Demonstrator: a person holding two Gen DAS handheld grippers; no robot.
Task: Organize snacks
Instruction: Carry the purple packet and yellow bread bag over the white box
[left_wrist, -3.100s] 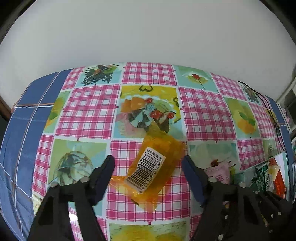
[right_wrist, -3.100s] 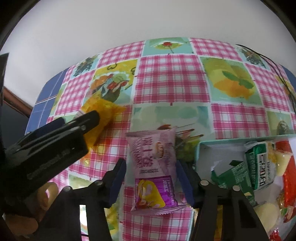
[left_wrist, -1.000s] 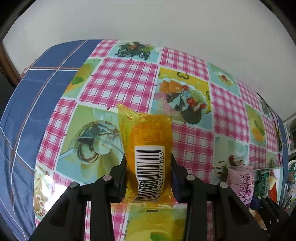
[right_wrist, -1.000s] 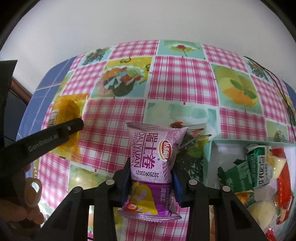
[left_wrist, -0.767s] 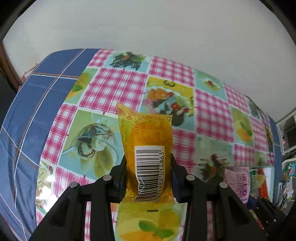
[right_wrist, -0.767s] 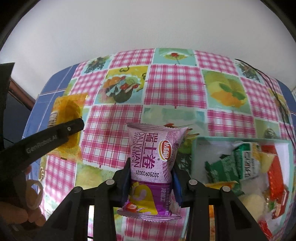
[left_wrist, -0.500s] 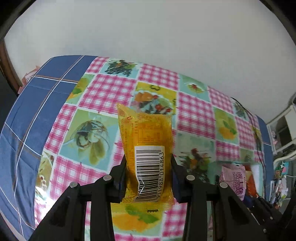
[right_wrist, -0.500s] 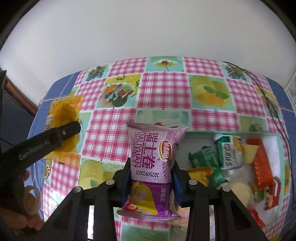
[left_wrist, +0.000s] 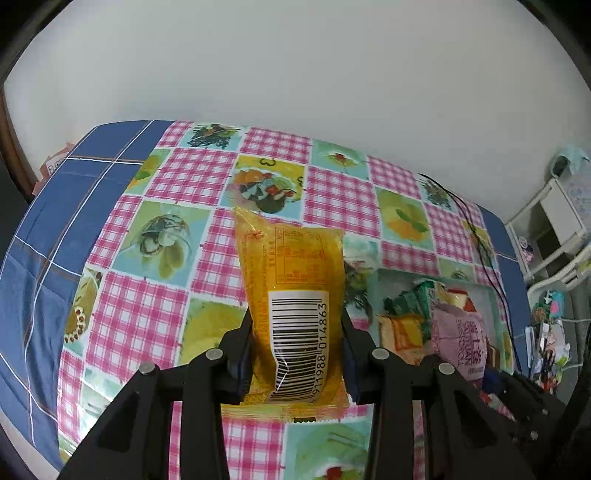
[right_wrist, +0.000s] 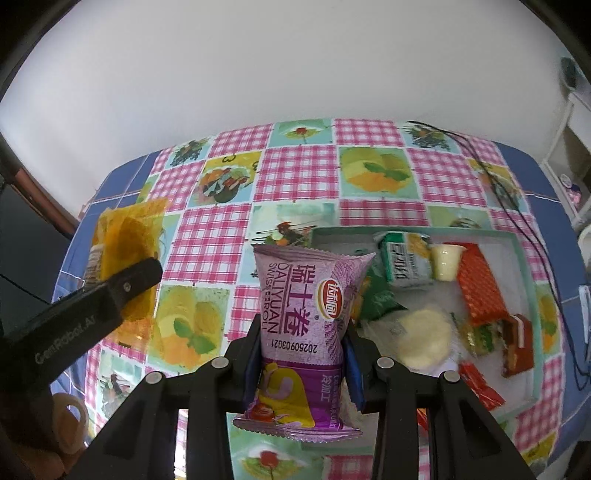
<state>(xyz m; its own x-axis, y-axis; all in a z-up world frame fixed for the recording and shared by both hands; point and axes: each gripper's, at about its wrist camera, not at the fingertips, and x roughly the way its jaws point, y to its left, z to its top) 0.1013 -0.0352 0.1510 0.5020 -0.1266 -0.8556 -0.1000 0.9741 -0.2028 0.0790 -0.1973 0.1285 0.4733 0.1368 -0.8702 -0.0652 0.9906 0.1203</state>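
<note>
My left gripper is shut on an orange snack packet with a barcode label, held upright above the table. The same orange snack packet shows at the left of the right wrist view, clamped in the left gripper's fingers. My right gripper is shut on a purple Swiss roll packet, lifted over the left edge of the white tray. That purple packet also appears at the right of the left wrist view, above the tray.
The tray holds several snacks: a green carton, a yellow jelly cup, an orange-red bar, a pale round bun. A black cable crosses the checked tablecloth. White shelving stands beyond the table's right end.
Both grippers rose and moved right with their packets; the tray has come further into both views, and more of the table shows below.
</note>
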